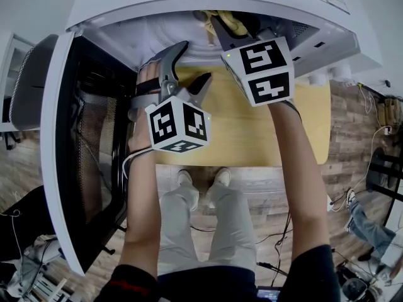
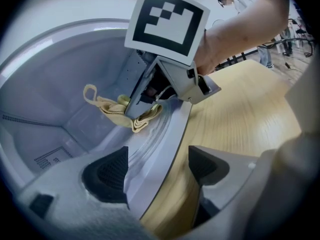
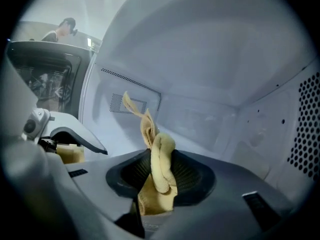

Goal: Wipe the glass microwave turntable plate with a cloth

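The glass turntable plate lies in the white microwave cavity, its ridged rim running toward the wooden table. My left gripper is open, with one jaw on each side of that rim and a wide gap between them. My right gripper is shut on a yellow cloth and reaches into the cavity. In the left gripper view the right gripper holds the cloth down on the plate's far part. In the head view the left gripper is at the cavity's mouth and the right gripper is deeper inside.
The microwave door hangs open on the left. The microwave stands on a light wooden table. The cavity's right wall is perforated and close to the right gripper. People stand in the background of both gripper views.
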Action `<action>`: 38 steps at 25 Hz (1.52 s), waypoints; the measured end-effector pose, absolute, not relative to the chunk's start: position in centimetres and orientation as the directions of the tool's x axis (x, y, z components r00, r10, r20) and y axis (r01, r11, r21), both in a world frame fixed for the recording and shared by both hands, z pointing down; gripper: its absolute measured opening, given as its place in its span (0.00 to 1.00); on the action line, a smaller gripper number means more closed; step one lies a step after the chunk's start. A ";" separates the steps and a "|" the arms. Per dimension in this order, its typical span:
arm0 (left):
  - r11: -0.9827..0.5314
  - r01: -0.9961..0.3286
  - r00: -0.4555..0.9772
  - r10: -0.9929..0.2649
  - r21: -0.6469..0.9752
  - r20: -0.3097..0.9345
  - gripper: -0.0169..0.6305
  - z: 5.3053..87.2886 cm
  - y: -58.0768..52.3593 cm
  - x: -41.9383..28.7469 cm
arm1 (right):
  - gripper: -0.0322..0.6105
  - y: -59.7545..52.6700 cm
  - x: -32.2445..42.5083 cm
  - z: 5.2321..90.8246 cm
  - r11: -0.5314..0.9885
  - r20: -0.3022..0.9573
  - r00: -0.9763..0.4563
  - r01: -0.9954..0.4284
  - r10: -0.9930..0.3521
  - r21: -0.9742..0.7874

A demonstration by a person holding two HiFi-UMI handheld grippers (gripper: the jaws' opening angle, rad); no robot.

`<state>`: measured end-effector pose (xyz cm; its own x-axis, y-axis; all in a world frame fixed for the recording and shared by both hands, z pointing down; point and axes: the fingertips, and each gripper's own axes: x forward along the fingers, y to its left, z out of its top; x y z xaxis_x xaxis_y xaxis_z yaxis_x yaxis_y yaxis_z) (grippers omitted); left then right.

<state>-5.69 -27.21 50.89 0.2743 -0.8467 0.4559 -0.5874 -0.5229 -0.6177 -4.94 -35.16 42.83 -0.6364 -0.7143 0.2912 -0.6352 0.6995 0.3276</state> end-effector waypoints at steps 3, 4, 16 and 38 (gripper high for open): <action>-0.521 -0.590 0.272 -0.848 -0.617 0.455 0.60 50.9 -27.3 -5.7 | 0.25 -35.0 -5.0 42.8 0.707 0.295 -0.643 -0.626 -0.707 0.329; -0.520 -0.590 0.271 -0.848 -0.617 0.455 0.60 50.9 -27.3 -5.7 | 0.25 -34.9 -5.0 42.9 0.708 0.295 -0.645 -0.623 -0.705 0.332; -0.507 -0.603 0.250 -0.854 -0.616 0.457 0.60 50.9 -27.6 -6.1 | 0.25 -32.7 -5.6 43.1 0.758 0.297 -0.699 -0.571 -0.650 0.315; -0.511 -0.594 0.258 -0.853 -0.622 0.454 0.60 50.9 -27.4 -5.9 | 0.25 -29.1 -6.9 43.4 0.817 0.321 -0.754 -0.492 -0.573 0.300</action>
